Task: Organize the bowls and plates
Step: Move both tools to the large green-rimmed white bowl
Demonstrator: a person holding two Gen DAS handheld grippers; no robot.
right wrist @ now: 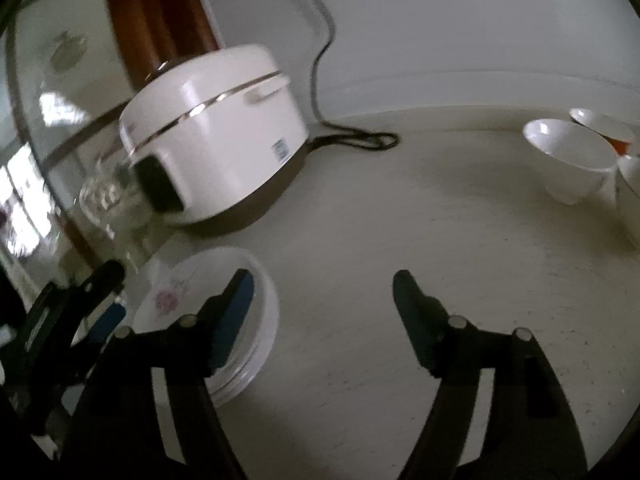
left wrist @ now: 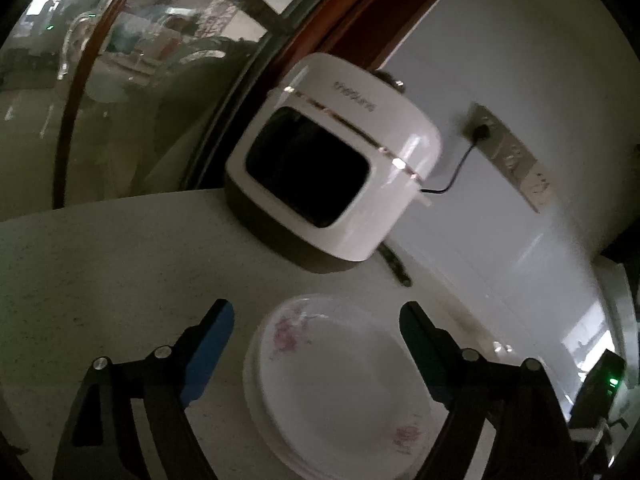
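A stack of white plates with pink flower prints (left wrist: 340,384) lies on the pale counter, directly under my open left gripper (left wrist: 316,320), whose fingers straddle it without touching. The same stack shows at the lower left of the right wrist view (right wrist: 240,312), with the left gripper (right wrist: 108,296) beside it. My right gripper (right wrist: 324,292) is open and empty above bare counter, its left finger overlapping the stack's right edge in view. White bowls (right wrist: 568,152) stand at the far right, one behind with an orange inside (right wrist: 604,126).
A white rice cooker (left wrist: 332,160) stands at the back by the wall, its black cord (right wrist: 360,138) running to a wall socket (left wrist: 484,122). A glass door with a brown frame (left wrist: 120,100) is to the left. A clear glass item (right wrist: 104,196) sits beside the cooker.
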